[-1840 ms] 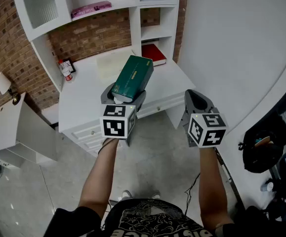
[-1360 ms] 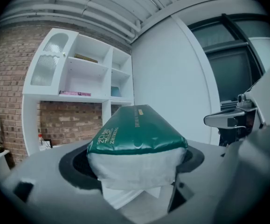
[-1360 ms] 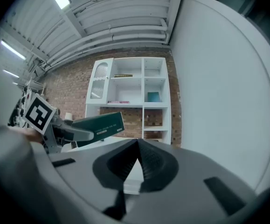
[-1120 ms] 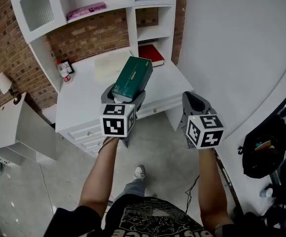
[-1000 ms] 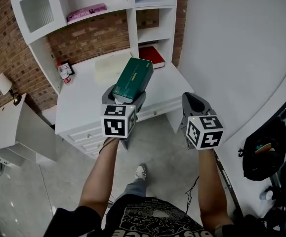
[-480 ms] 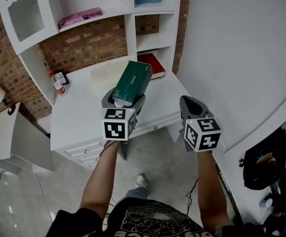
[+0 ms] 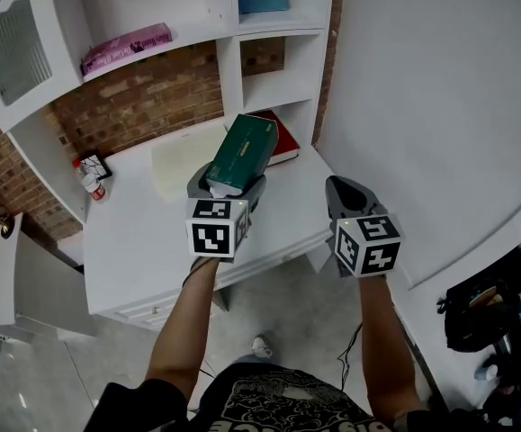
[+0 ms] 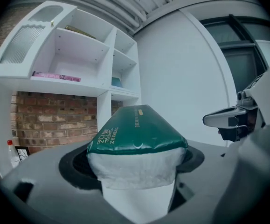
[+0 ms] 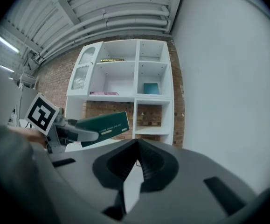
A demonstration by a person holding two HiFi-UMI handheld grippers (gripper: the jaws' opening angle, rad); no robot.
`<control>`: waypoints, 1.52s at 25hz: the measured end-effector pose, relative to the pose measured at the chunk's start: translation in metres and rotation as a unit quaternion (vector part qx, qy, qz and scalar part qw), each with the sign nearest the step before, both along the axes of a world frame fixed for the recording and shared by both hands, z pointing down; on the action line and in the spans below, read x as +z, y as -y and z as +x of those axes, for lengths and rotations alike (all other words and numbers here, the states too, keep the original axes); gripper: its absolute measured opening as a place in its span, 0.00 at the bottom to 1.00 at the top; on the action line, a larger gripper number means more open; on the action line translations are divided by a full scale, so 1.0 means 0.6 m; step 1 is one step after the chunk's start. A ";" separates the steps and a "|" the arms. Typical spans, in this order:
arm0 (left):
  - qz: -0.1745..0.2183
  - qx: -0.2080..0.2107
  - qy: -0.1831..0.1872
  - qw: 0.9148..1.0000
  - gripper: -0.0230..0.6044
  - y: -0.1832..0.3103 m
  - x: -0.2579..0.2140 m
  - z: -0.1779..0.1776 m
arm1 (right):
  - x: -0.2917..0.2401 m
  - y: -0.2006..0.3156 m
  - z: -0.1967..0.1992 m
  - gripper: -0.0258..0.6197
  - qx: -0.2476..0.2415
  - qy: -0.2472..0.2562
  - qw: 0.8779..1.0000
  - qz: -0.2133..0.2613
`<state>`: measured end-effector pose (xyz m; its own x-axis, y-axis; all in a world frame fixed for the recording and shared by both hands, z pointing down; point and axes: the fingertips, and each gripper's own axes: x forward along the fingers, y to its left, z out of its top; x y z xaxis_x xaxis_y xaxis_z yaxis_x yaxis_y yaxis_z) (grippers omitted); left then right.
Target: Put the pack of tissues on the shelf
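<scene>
Jaws of left gripper (image 8: 137,183) clamping one tissue pack (image 7: 242,148), right gripper (image 9: 135,161) jaws pressed together

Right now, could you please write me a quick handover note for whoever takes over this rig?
Left gripper: shut on the pack of tissues, held tilted over the desk, short of the shelf unit.
Right gripper: shut, empty, beside it.
Done: pack is in hand.
Left: place it on a shelf and release.
</scene>
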<state>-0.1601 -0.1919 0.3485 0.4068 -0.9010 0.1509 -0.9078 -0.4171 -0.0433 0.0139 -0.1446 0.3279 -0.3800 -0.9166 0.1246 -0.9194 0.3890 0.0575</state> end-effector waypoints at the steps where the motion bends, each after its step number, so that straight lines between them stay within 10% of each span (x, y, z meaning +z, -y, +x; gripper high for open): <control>1: -0.001 0.002 0.000 1.000 0.76 0.011 0.000 -0.001 | 0.001 0.010 -0.002 0.04 0.002 0.001 1.000 -0.002; 38: 0.005 0.000 0.014 1.000 0.76 0.313 0.014 0.034 | 0.002 0.334 -0.001 0.04 -0.031 -0.005 0.999 0.011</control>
